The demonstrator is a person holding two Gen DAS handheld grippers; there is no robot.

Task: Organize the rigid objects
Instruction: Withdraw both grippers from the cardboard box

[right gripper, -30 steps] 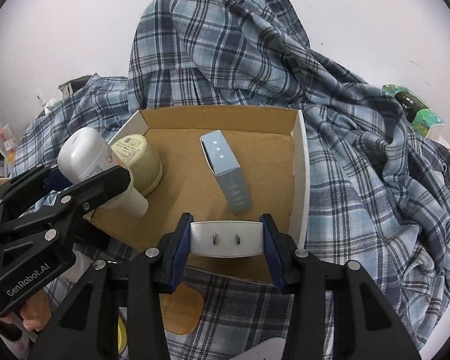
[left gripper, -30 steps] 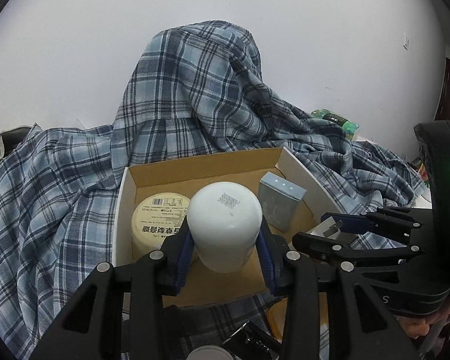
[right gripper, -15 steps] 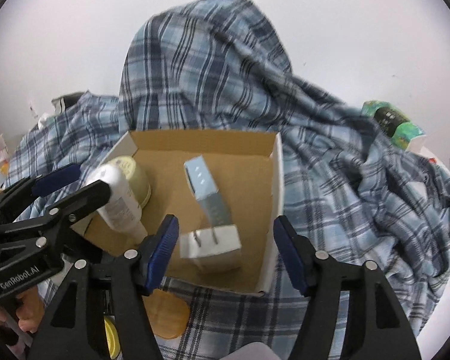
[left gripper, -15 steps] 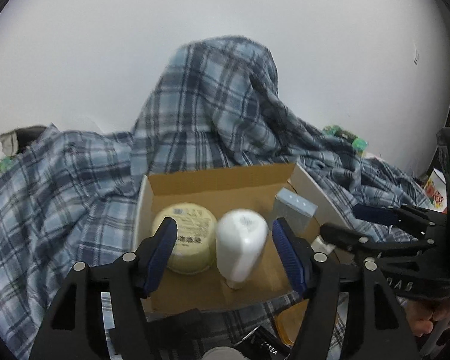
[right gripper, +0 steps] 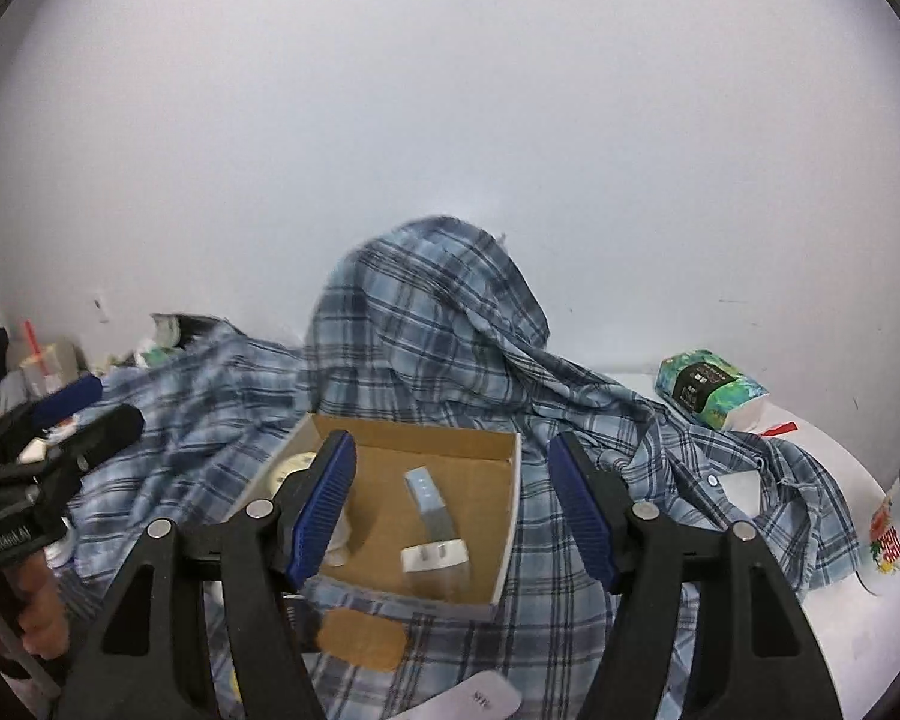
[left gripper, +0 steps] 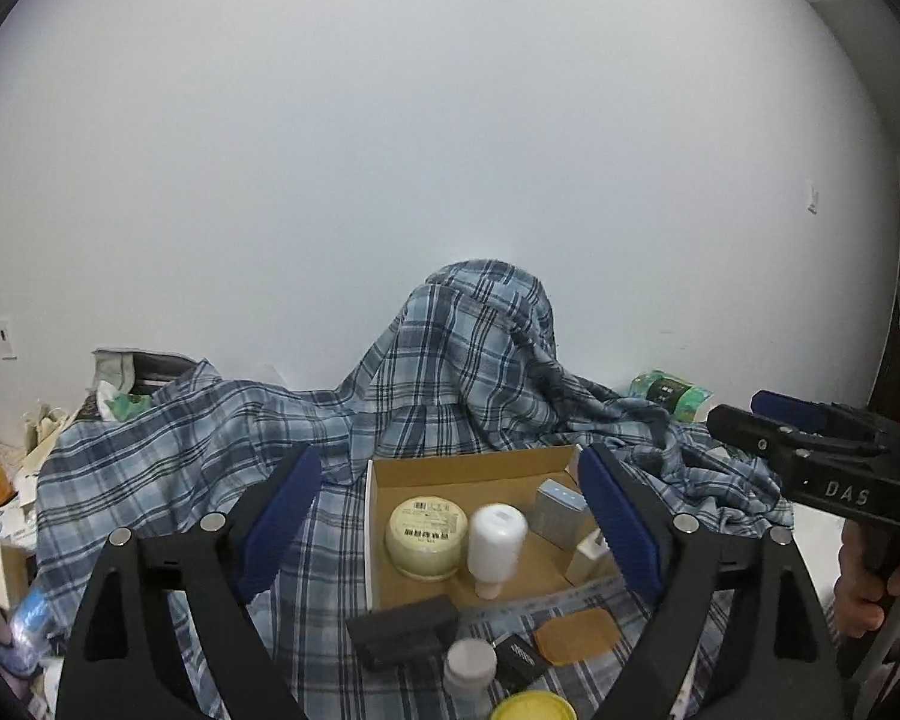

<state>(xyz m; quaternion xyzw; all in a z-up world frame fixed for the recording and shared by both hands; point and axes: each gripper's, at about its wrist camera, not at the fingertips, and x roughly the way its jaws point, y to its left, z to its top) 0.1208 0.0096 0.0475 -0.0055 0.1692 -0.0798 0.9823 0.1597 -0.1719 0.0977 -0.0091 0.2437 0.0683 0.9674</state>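
- Landmark: open brown cardboard box on blue plaid cloth.
- Inside box: round cream tub at left, white plastic bottle beside it, grey rectangular carton, white plug adapter at near right.
- Left gripper: jaws spread, empty, nearer than box.
- Right gripper: jaws spread, empty, nearer than box.

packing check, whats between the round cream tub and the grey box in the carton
The white bottle stands between the round cream tub and the grey box inside the carton, clearest in the left wrist view.
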